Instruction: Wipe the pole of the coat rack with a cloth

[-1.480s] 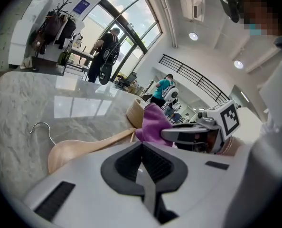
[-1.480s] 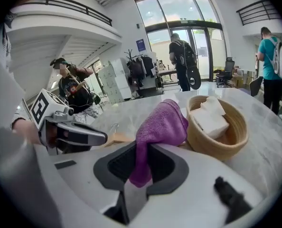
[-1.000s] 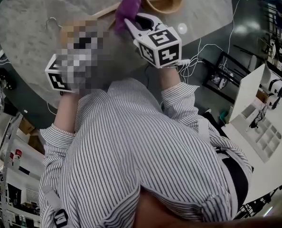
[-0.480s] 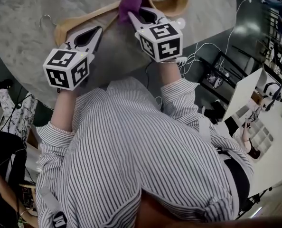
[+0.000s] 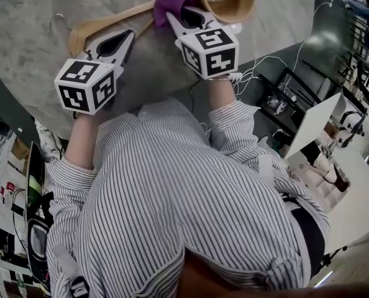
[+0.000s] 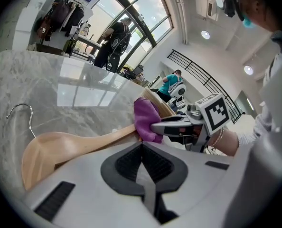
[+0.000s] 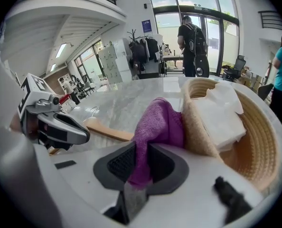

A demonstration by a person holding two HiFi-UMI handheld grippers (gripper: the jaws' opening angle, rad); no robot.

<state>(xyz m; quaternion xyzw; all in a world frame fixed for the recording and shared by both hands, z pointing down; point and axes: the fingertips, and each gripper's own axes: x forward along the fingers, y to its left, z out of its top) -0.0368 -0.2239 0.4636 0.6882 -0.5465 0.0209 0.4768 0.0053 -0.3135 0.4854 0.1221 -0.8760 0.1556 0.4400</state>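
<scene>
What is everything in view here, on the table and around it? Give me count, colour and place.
Table: one, grey marble, under both grippers.
Hanger: one, pale wood with a metal hook, lying on the table.
Cloth: one, purple, by the hanger, next to the basket.
Basket: one, tan woven, on the table.
White sheets: small pile, count unclear, inside the basket.
Cables: several, white, on the floor beside the table.
Bystanders: at least two, far off by the windows.
Shirt: one, striped, on the person.
Left gripper: one, white and grey, shut, empty.
Right gripper: one, same colours, shut on the cloth.
</scene>
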